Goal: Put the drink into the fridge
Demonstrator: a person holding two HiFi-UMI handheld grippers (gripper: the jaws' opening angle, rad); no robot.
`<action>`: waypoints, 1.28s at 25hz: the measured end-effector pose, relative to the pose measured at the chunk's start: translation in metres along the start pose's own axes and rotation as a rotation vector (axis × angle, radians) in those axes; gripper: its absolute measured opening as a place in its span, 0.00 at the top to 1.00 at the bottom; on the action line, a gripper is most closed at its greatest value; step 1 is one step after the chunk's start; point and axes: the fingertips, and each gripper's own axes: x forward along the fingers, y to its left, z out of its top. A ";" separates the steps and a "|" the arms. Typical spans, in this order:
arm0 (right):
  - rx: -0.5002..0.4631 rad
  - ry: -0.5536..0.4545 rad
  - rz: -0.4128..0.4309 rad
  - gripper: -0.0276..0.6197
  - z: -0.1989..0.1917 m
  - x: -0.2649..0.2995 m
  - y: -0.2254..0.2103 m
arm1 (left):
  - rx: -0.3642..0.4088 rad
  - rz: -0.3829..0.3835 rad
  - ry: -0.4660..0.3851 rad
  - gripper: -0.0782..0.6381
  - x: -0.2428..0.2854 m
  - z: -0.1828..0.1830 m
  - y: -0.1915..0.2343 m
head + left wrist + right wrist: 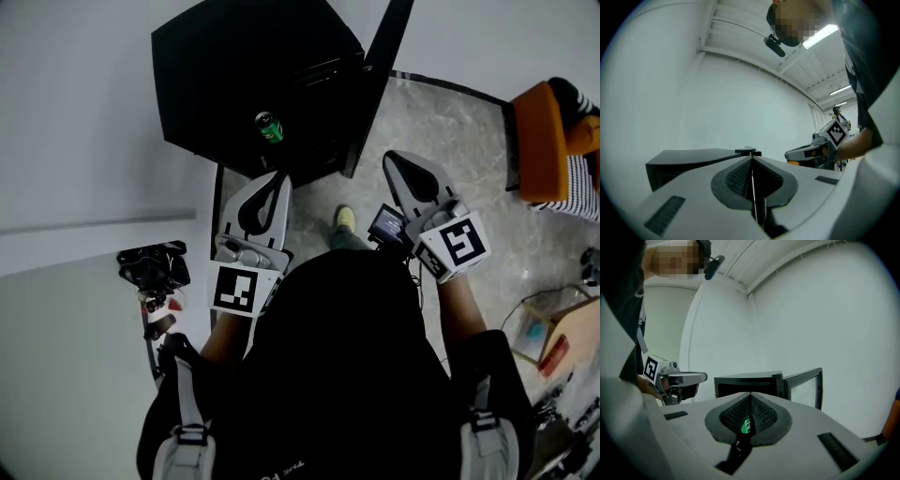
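Grey stone floor (450, 131), pale walls. A black fridge (234, 75) is set against the far wall, its door (377, 89) swung open to the right. The drink, a green can (269, 127), is seen in the fridge's open front, well apart from both grippers. Whether it is seated fully on a shelf cannot be told from above. Placement is judged done, so closing the door is what remains.

Left gripper (279, 176): jaws pressed together, nothing between them. Right gripper (390, 159): jaws likewise closed and empty — only a sliver of the green can is glimpsed past them in the right gripper view. Both are held about level, side by side in front of the body, tips aimed at the fridge and short of it, marker cubes toward the person. The right one is nearer the door's free edge.

Next move: the right gripper is to be brought round the outer side of the door, and the door pushed left until it seats. Closed jaws suit a push — the can must be kept clear of the door's sweep.
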 end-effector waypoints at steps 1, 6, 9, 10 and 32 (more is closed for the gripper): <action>-0.003 0.002 0.001 0.94 -0.001 -0.006 0.008 | 0.001 -0.001 0.000 0.87 -0.010 0.000 -0.003; -0.013 0.006 -0.011 0.94 -0.011 -0.038 0.042 | 0.013 0.011 -0.016 0.87 -0.062 0.001 -0.016; -0.022 0.010 -0.013 0.94 -0.017 -0.061 0.068 | -0.004 0.025 -0.015 0.87 -0.099 -0.001 -0.027; -0.024 0.007 -0.014 0.94 -0.017 -0.069 0.077 | -0.008 0.024 -0.015 0.87 -0.111 0.000 -0.032; -0.059 -0.005 -0.110 0.94 -0.022 -0.187 0.134 | -0.059 -0.061 -0.029 0.87 -0.178 0.018 -0.128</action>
